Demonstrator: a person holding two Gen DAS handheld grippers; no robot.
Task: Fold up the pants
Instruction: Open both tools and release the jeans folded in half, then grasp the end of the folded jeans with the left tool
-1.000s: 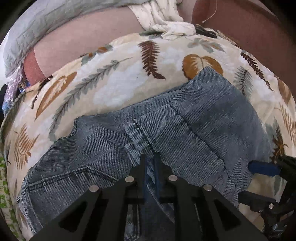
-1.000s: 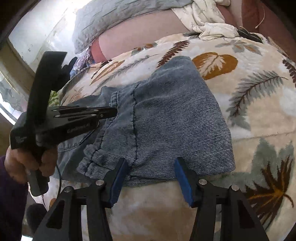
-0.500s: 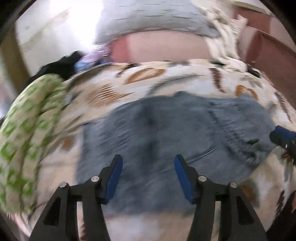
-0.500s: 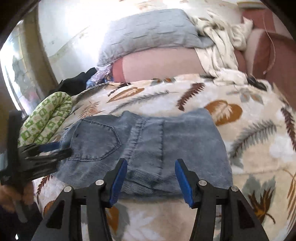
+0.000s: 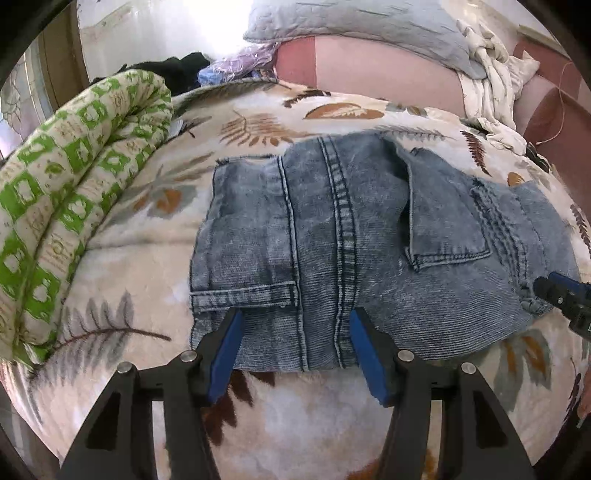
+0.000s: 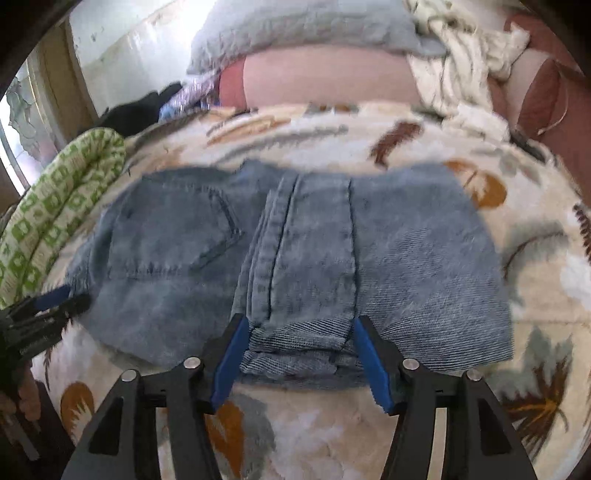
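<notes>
Bed covered with a cream leaf-print blanket (image 5: 332, 424); rolled green-and-white quilt (image 5: 66, 206) along the left edge, grey pillow (image 5: 362, 29) and a crumpled pale cloth (image 5: 491, 85) at the far end.

Pants (image 5: 351, 251): blue denim, folded into a compact block, lying flat mid-blanket. Left wrist view shows seams running toward the camera, one hemmed leg end at lower left, another folded flap on the right half. Right wrist view (blurred) shows the same pants (image 6: 295, 258) with a back pocket on the left part and a folded leg layer on top in the middle.

Left gripper (image 5: 295, 350): jaws apart, about mid-range, just opened from near-closed. The near edge of the denim lies between the blue pads, pads not pressing it. Nothing held.

Right gripper (image 6: 299, 354): jaws apart at a similar width and just widened slightly. The folded leg edge sits between the pads; can't confirm contact, no pinch visible.

Each gripper shows in the other's view: right gripper tip at the right end of the denim, left gripper at its left end, with the person's hand (image 6: 26, 398) on the handle.
</notes>
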